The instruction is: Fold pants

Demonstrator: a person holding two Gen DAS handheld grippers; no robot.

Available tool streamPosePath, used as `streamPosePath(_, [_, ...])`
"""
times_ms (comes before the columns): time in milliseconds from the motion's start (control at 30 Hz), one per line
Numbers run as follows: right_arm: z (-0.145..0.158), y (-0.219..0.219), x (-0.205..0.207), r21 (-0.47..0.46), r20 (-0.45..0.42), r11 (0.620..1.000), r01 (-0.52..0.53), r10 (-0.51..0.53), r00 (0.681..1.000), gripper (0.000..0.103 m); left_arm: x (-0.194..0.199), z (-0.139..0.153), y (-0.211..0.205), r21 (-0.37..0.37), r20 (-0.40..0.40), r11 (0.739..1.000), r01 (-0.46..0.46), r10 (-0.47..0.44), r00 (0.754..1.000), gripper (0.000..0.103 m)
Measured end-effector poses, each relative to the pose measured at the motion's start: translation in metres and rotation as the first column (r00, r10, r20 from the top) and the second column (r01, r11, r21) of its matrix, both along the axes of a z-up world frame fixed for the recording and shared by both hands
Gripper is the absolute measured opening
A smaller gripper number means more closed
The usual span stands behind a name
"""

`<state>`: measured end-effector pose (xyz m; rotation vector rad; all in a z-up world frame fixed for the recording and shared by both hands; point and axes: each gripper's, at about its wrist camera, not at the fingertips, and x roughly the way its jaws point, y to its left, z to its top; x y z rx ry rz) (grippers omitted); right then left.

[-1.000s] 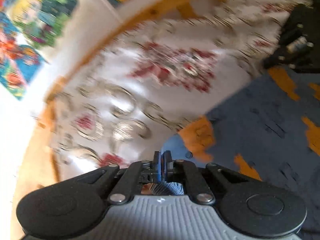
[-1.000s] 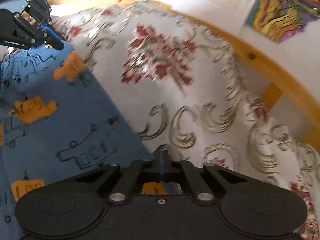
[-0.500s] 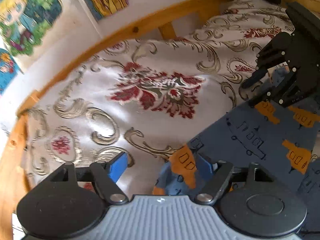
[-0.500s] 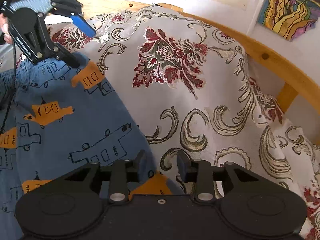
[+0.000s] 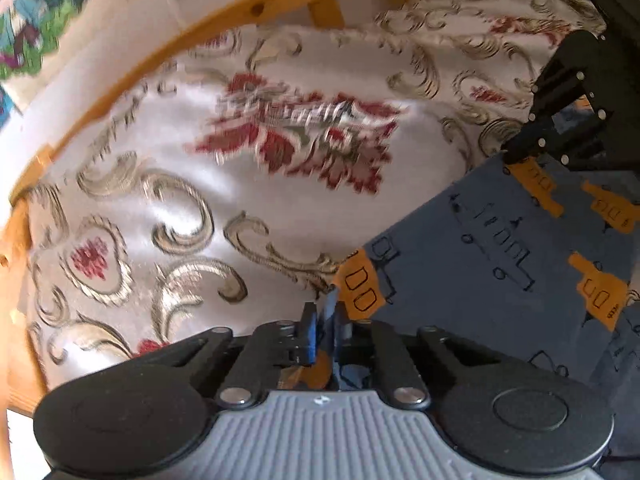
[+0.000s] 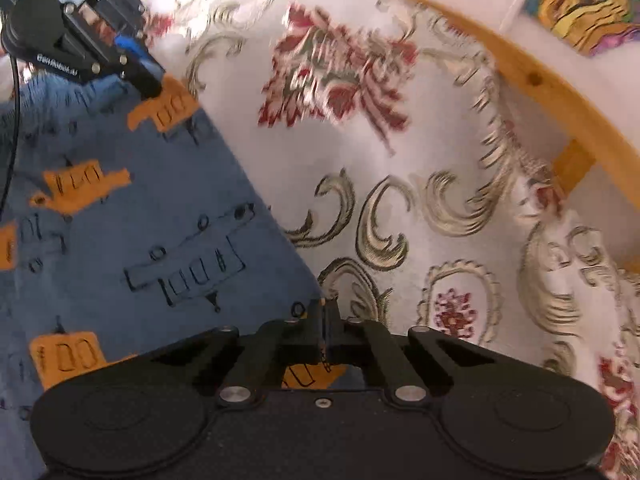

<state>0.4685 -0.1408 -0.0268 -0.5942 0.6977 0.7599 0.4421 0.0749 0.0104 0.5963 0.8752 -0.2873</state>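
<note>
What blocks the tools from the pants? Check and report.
Nothing visible. The left tool is shut on one corner of the pants and the right tool on the other corner of the same edge. Ahead of that edge only the bedspread shows, with nothing lying on it.

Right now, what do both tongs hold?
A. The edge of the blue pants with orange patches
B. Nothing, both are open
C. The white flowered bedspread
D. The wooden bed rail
A: the left tongs and right tongs are each shut on the edge of the blue pants with orange patches.
</note>
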Motion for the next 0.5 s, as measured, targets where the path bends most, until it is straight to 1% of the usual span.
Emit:
streamPosePath(67, [0.009,-0.007,-0.010,0.018,0.031,1.000,0.015,-0.016,0.999,0.000,-0.008,0.011,0.001,-0.010,0.039,1.000,-0.008,0.008,0.999,0.005])
streamPosePath(133, [0.020,-0.015,-0.029,0.045,0.067,0.999,0.026,-0.029,0.997,0.000,-0.022,0.025,0.003,-0.041,0.084,0.999,-0.006,0.009,0.996,0.005])
streamPosePath(233, [0.039,-0.025,-0.067,0.069,0.139,0.997,0.024,-0.033,0.990,0.000,-0.047,0.042,0.004,-0.047,0.153,0.999,0.023,-0.016,0.988,0.004])
streamPosePath(333, [0.054,-0.034,-0.112,0.069,0.220,0.998,0.008,-0.022,0.975,0.000,-0.081,0.059,0.005,-0.064,0.230,0.996,0.068,-0.052,0.972,0.004])
streamPosePath(433, [0.062,-0.041,-0.164,0.060,0.281,0.998,-0.011,-0.006,0.960,0.000,-0.118,0.071,0.002,-0.041,0.295,0.992,0.123,-0.106,0.950,0.004])
streamPosePath(467, [0.062,-0.043,-0.181,0.054,0.290,0.998,-0.022,0.005,0.957,0.000,-0.131,0.072,0.000,-0.024,0.308,0.991,0.133,-0.119,0.944,0.004])
streamPosePath(500, [0.062,-0.044,-0.198,0.050,0.299,0.998,-0.029,0.013,0.954,0.000,-0.142,0.070,-0.001,-0.015,0.305,0.989,0.144,-0.132,0.943,0.004])
